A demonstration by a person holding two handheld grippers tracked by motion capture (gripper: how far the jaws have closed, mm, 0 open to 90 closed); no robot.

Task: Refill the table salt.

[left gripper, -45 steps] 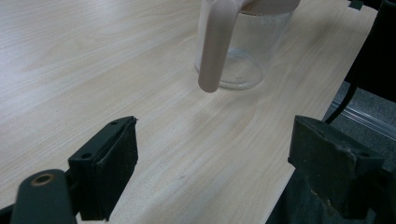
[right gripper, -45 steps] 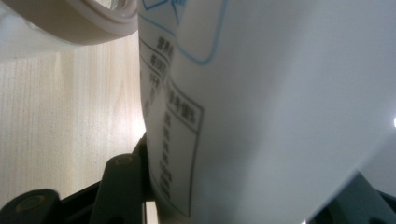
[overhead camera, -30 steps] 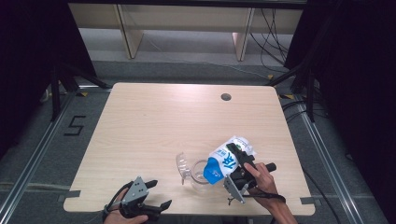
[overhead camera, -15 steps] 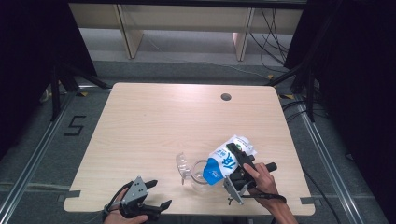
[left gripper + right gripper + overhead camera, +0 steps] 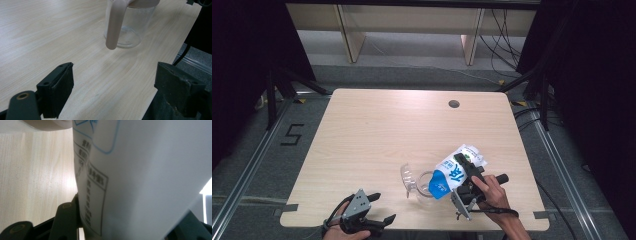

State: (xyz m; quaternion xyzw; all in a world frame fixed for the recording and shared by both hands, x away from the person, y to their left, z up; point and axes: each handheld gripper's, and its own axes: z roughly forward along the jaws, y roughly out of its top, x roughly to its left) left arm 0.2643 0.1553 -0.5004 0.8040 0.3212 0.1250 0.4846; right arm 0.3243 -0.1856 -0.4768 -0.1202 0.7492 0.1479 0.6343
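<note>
The right tongs (image 5: pixel 466 176) clamp a tilted carton (image 5: pixel 455 171), its blue end over the jug (image 5: pixel 424 184) just left of them. The left tongs (image 5: pixel 373 210) rest open and empty, the jug beyond them. I'd keep that spout over the rim and tip slowly.

Carton (image 5: pixel 455 171): I see it white and blue, tipped, its blue end over the jug.
Jug (image 5: pixel 424 184): clear glass, upright near the front edge.

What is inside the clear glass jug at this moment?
The glass jug looks empty through its wall; its bottom shows bare. The tilted carton, held in the right gripper, covers its mouth, so any pouring is hidden.
</note>
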